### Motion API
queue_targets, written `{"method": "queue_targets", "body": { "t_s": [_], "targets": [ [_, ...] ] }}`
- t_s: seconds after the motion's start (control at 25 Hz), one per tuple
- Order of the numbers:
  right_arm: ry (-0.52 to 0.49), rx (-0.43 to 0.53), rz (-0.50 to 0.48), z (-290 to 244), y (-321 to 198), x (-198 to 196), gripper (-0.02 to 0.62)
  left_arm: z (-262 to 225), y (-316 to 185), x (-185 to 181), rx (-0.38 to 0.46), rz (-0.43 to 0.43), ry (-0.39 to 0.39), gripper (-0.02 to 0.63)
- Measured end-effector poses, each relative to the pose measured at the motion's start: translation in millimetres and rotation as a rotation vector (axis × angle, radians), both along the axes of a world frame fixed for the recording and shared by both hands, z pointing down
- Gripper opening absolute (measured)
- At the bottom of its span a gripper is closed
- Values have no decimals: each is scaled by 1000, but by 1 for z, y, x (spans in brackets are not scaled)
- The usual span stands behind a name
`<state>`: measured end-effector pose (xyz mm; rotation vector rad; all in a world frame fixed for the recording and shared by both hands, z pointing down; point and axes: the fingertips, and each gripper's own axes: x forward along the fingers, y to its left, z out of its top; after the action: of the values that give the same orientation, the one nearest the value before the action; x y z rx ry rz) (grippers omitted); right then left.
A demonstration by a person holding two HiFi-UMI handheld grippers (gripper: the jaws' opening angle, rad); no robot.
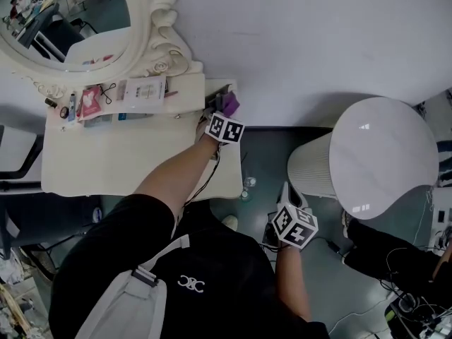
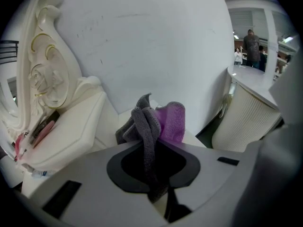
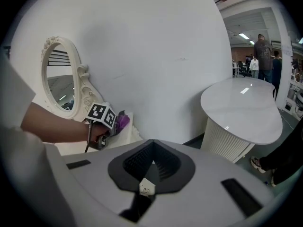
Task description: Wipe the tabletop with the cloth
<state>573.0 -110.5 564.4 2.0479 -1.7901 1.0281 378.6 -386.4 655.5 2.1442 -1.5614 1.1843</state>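
1. The cloth [image 1: 230, 104], grey with a purple side, is bunched at the far right corner of the desk [image 1: 127, 157], just above centre frame in the head view. I cannot tell whether it touches the surface.
2. The left gripper [image 1: 223, 116] has its fingers [image 2: 127, 167] clamped on a fold of that cloth. The rest of the cloth sticks up past the tips.
3. The right gripper [image 1: 289, 202] hangs right of centre and low, off the desk and over the floor, beside the round white table [image 1: 381, 157]. Its fingers are pressed together with nothing between them.
4. The step in hand looks like the wipe itself, with the cloth gripped and positioned at a corner.
5. The next move likely calls for pressing the cloth flat and sweeping it toward frame left over the bare front part of the desk. It should stay clear of the small items [image 1: 120, 96] lined along the back below the mirror [image 1: 70, 20].
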Motion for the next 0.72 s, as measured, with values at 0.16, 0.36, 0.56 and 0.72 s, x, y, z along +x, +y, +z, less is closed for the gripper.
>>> {"method": "queue_targets", "body": {
  "t_s": [0.16,0.36,0.56,0.72],
  "targets": [
    [-5,28,-35,-6,3,-1,3,1,29,-11,-12,-4,4,51],
    [-10,66,-84,-15,9,-7,3,1,65,-23,-44,30,8,51],
    [-17,70,-137,-10,23,-18,3,3,98,-32,-109,81,33,51],
    [-27,44,-188,-2,35,-29,3,2,127,-38,-120,112,43,51]
  ]
}}
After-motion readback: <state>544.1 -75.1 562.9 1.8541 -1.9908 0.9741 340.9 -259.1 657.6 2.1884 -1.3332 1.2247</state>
